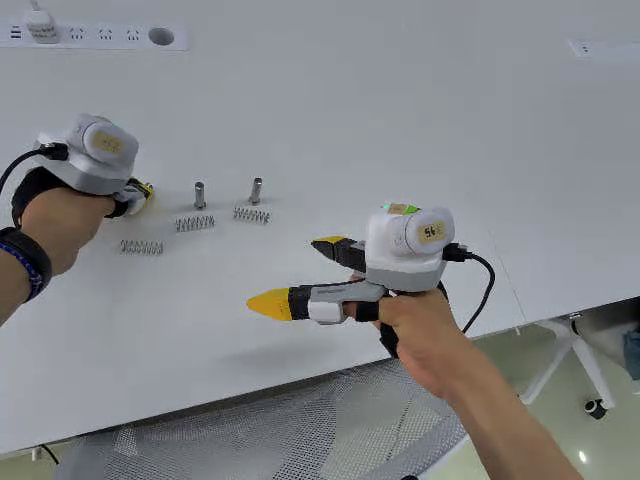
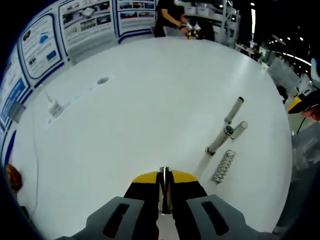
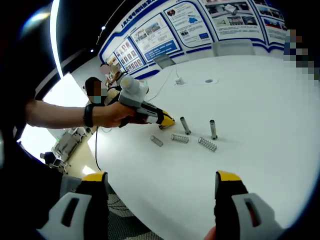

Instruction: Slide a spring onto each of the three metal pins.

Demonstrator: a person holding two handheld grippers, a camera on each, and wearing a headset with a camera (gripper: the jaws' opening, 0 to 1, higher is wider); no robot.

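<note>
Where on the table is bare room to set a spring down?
Free: the wide stretch between the power strip and the pins, and right of the right gripper. Crowded: around the springs beside the left gripper.

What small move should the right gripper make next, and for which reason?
Probably reach the open right gripper forward to the nearest spring and close on it: all three springs lie loose on the table, and the left gripper is shut on a metal pin.

Head view overhead; gripper views low, opposed; all share pins (image 1: 256, 189).
</note>
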